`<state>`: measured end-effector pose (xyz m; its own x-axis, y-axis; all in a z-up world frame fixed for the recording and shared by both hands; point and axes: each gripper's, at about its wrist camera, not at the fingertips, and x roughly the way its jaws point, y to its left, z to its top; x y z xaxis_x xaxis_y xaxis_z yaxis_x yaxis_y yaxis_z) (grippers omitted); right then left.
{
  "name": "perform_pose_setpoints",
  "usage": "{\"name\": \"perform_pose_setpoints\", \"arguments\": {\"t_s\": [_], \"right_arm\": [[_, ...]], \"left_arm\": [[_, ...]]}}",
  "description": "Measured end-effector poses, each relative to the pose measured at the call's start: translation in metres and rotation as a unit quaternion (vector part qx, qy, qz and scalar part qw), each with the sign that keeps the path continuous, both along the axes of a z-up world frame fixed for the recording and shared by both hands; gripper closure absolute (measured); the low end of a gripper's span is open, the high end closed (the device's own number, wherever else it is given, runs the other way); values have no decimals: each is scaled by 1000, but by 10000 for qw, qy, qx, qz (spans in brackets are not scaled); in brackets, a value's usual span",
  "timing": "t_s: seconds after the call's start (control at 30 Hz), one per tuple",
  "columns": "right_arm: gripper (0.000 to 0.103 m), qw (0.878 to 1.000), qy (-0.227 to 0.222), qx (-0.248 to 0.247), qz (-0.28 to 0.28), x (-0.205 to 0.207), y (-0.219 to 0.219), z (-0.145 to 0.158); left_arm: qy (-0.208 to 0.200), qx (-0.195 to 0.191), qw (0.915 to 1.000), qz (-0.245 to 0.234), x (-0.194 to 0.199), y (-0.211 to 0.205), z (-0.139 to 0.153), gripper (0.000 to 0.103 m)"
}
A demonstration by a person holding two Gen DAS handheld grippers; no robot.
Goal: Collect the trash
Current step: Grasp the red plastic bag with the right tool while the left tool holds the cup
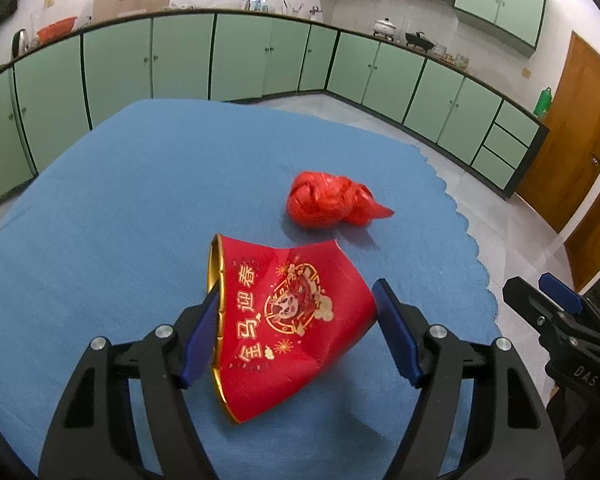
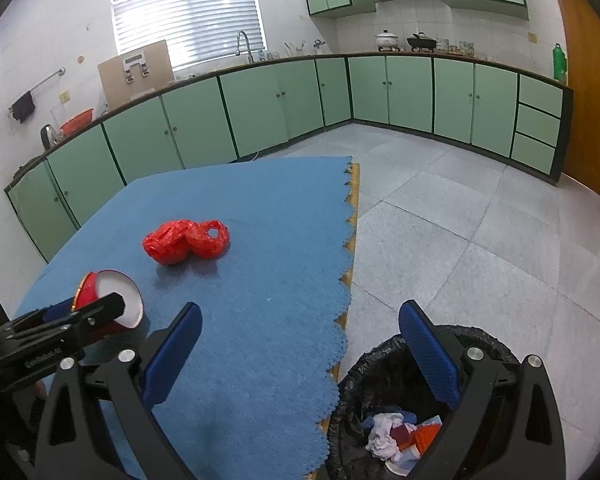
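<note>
Two pieces of trash lie on the blue bench (image 1: 120, 184). One is a red paper cup (image 1: 288, 316) on its side, right between the fingers of the left gripper (image 1: 294, 320), which is wide open and may just touch it. The cup's mouth points left and its long way runs across. A red plastic bag (image 1: 332, 200) lies farther off. The right gripper (image 2: 300, 356) is open and empty, over the bin (image 2: 364, 380).

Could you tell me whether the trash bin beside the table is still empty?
No, the black-lined trash bin on the floor already holds crumpled white, blue and red-orange scraps at its bottom, seen in the right wrist view.
</note>
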<state>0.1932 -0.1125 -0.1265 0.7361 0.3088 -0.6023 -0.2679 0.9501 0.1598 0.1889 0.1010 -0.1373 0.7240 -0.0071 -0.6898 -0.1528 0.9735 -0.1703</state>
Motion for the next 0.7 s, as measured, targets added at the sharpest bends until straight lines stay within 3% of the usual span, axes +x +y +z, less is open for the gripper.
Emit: {"name": "perform_pose_setpoints", "arguments": {"t_s": [0.33,0.7], "right_arm": [[6,9996,-190,71,206,25,43,12],[6,9990,-144,-108,413,63,106,5]], "left_arm": [[-119,163,9989,412,9,37,9,33],[-147,355,9970,673,34,76,9,33]]}}
